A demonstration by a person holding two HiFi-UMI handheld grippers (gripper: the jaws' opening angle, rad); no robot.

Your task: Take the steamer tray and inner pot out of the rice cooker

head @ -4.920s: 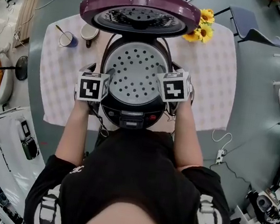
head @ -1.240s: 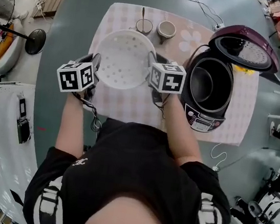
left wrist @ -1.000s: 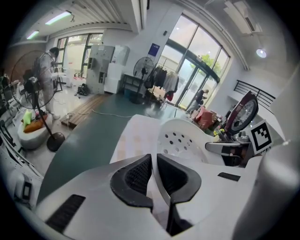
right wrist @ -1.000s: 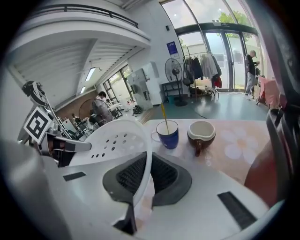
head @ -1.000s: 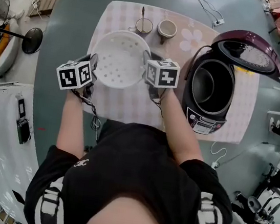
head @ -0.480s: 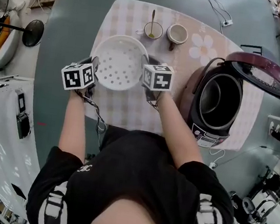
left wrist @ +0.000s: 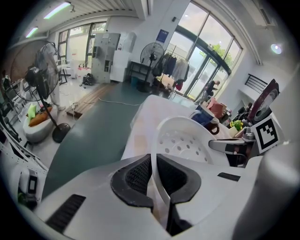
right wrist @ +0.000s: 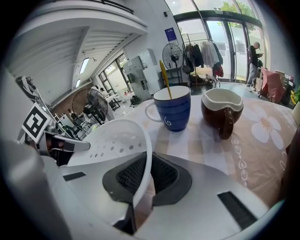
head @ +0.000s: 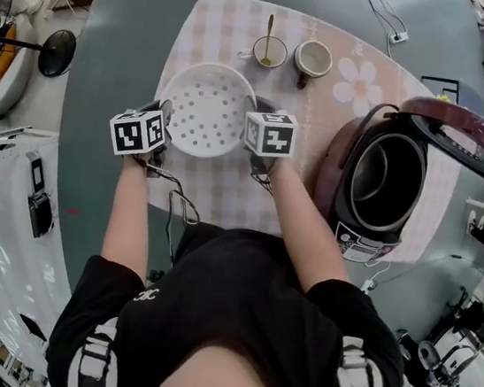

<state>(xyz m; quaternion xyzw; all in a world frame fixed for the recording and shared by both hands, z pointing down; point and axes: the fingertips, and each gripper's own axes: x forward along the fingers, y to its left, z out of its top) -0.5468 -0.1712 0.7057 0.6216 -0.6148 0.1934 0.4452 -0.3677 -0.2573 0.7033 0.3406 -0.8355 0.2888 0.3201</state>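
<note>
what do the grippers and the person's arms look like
The left gripper and right gripper have pale grey shells with black textured pads. Each carries a white cube with black square markers. A thin cable hangs from the left one. The person wears a black short-sleeved top with white-striped shoulders.

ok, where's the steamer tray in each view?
Head view: steamer tray upper centre, left of the rice cooker.
Left gripper view: tray centre-right, rim clamped by the left gripper.
Right gripper view: tray left of centre, rim clamped by the right gripper.
Shared landmark: blue mug beyond the tray.
</note>
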